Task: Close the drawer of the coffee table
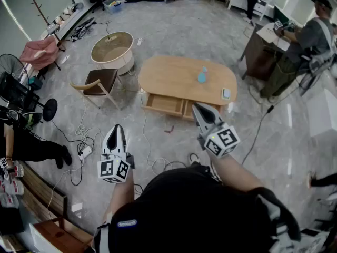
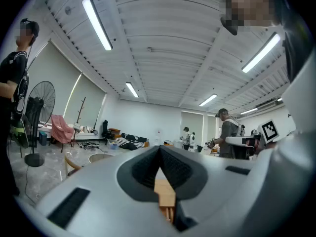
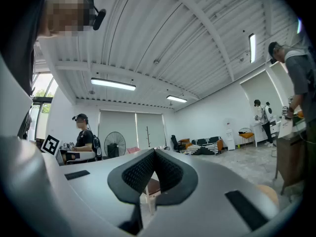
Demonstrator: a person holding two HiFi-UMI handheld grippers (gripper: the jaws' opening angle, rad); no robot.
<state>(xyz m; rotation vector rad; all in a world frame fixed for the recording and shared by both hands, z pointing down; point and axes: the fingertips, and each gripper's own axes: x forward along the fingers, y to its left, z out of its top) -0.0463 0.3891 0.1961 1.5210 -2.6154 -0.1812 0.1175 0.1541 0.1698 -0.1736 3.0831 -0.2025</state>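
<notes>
Two empty claws, left gripper [image 1: 116, 127] and right gripper [image 1: 195, 106], pressed together, hang short of the open drawer [image 1: 164, 104].

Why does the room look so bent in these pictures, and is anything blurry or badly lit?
Head view: wide lens bows the floor; the coffee table is sharp and evenly lit. Left gripper view: ceiling lights curve; the left gripper is soft, too close. Right gripper view: same bowing, dark corners, right gripper blurred.

— What is the right gripper [image 1: 196, 107] covering in the head view?
— It is hiding part of the coffee table [image 1: 179, 70] front.
— And the blue item [image 1: 202, 76] on top?
— It is showing too small to identify. The bottom edge is cutting off the wearer's torso [image 1: 200, 210].
</notes>
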